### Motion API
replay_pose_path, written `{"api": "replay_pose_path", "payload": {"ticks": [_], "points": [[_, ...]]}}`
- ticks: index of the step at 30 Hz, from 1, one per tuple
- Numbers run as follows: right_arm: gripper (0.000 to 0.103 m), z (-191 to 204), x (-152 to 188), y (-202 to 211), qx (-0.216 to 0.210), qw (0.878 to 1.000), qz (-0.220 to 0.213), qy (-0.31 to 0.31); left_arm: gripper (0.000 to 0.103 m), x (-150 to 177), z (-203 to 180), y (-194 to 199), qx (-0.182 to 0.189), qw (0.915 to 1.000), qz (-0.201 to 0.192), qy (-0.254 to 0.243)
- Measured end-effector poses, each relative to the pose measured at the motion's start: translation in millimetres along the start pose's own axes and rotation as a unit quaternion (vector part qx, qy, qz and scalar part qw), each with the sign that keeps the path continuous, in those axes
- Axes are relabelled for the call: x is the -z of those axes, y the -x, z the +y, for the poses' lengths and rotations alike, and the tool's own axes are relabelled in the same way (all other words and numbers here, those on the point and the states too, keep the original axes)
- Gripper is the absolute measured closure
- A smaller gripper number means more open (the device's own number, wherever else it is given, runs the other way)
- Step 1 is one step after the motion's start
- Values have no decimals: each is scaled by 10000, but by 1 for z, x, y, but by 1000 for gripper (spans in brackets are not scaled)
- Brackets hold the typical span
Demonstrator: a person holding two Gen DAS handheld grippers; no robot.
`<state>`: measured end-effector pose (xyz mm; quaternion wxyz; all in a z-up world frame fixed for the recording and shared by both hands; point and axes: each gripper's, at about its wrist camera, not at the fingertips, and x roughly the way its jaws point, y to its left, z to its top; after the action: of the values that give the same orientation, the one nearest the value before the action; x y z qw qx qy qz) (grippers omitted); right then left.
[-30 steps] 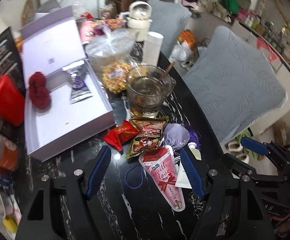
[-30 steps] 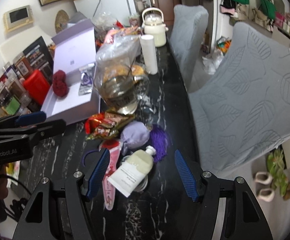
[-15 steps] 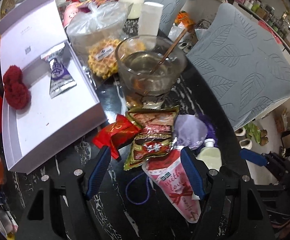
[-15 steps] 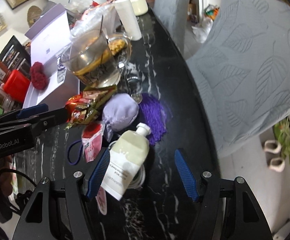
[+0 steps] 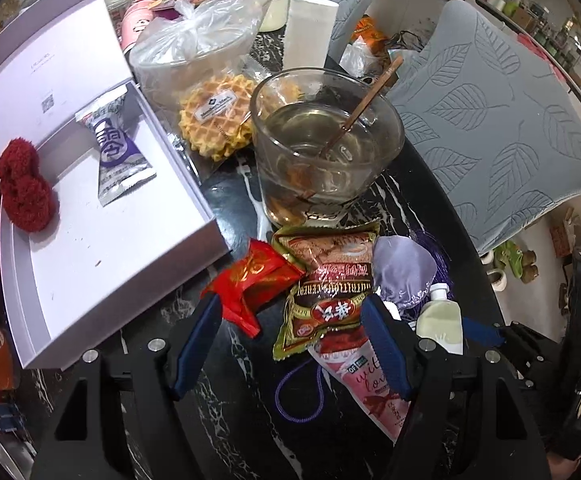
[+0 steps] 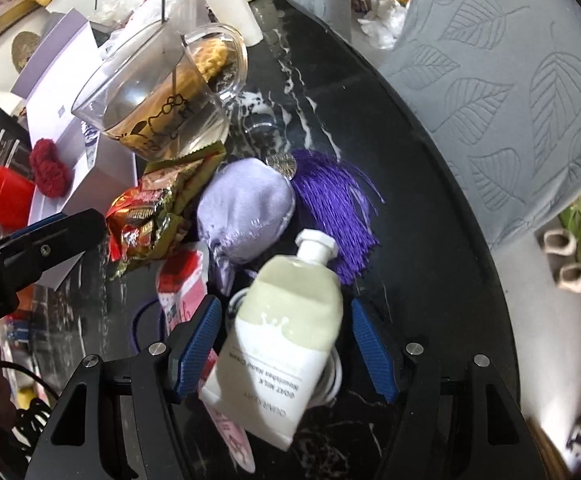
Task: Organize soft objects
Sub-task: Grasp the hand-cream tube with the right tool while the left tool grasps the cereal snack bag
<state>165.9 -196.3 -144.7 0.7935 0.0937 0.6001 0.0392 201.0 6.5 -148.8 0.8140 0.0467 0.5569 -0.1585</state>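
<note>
Risk, nearest first. The cream tube [image 6: 280, 344] lies slanted between the pads of the right hand-held gripper [image 6: 284, 346], cap pointing away, on a white ring-shaped item that is only partly seen. If the jaws are closed on the soft body, the tube could be squeezed or could slip out sideways, and the ring beneath could be dragged along. The pink "with love" pouch [image 5: 366, 372] is tucked under the tube's near edge and could be pulled with it.

The left hand-held gripper [image 5: 292, 340] is seen half open over the green-edged cereal sachet [image 5: 324, 284]; the red packet [image 5: 252, 280] overlaps the left pad's reach, so two packets could be pinched at once. No contact with either can be confirmed.

Just beyond, the lilac satin pouch [image 6: 246, 210] with its purple tassel [image 6: 336, 208] lies touching the sachet. The glass cup of liquid [image 5: 322, 152], with a stirrer leaning in it, stands right behind the pile; a nudge while lifting could tip or spill it onto the table [image 6: 418, 200].

Right jaws: moderately open, tube between them, pads apparently not pressing. Farther left, the open white box [image 5: 102, 248] already holds a red yarn ball [image 5: 24, 188] and a silver-purple sachet [image 5: 116, 152].
</note>
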Motion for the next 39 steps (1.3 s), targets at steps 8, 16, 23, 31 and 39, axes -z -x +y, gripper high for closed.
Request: {"api": "replay_pose_path", "payload": {"ticks": [8,16,23,31,39], "points": [[53,2,1,0,221,9997,-79,89,31,-5,-11,-11,246,9994,84,-237],[55,-17,0,13,42,9996,-243,-117,31,-6,-20,-35,273,9993,200,-150],[55,-26,-2,19,61,9993,-294,-200,31,-3,-26,-45,272,9993,235,-41],[55,-31,-2,19,88,9992,-295,-252,41,-2,-24,-58,469,9985,260,98],[55,-33,0,24,65,9992,-333,-214,49,11,-34,-49,466,9985,262,-154]]}}
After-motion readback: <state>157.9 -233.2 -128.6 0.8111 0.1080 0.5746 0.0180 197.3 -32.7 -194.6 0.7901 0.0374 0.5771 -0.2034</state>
